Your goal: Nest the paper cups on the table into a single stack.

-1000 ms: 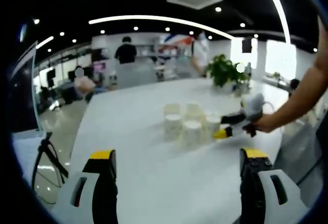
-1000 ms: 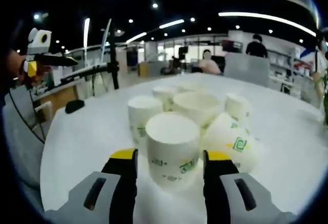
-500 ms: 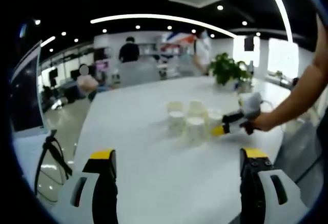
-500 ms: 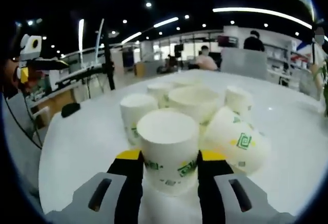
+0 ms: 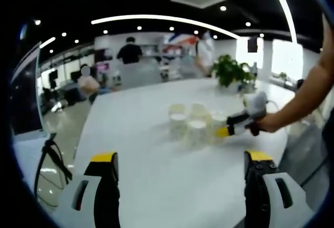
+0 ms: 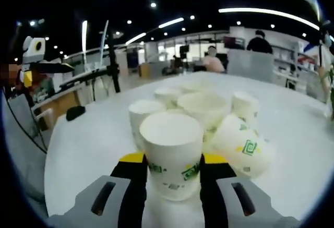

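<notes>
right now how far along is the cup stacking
Barely started. No stack shows yet: the paper cups sit loose in a cluster on the white table, one tipped cup lying on its side. In hand: the right gripper is shut on the upside-down front cup. The left gripper is open, away from the cluster. All nesting remains.

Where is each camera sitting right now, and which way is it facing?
Left gripper view: rides the left gripper, held back over the table, facing the cups; the person's arm and right gripper show at right.
Right gripper view: rides the right gripper, close in, its jaws on an upturned cup; the left gripper shows far left.
Shared: the cups, the table and each other's gripper.
</notes>
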Tool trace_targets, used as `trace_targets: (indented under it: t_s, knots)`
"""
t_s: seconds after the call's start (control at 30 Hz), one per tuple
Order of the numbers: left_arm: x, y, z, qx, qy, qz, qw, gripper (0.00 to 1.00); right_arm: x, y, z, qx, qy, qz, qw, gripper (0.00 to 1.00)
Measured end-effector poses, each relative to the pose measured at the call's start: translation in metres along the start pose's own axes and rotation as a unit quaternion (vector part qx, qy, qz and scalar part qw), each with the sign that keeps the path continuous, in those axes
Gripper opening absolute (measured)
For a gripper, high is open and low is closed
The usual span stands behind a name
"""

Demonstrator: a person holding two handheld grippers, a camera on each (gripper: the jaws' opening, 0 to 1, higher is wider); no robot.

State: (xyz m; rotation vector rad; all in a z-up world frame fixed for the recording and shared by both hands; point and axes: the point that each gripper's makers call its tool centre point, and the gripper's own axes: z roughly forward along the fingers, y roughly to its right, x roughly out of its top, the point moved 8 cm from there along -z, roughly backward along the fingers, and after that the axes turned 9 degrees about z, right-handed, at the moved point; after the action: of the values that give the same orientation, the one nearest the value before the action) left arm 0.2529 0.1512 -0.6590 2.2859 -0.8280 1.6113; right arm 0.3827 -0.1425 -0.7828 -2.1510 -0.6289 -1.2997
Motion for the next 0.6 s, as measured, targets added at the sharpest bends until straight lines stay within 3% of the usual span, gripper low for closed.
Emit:
trace_targets:
  t_s: [0.3, 0.6]
  knots:
    - [-0.001, 0.003, 0.006, -0.005, 0.002, 0.001, 1.0000, 0.98, 0.012, -0.005, -0.013, 0.008, 0.000, 0.001, 1.0000, 0.36]
    - [-0.004, 0.003, 0.010, -0.006, -0.005, -0.003, 1.0000, 0.98, 0.037, -0.008, -0.030, 0.007, 0.013, 0.005, 0.9999, 0.35]
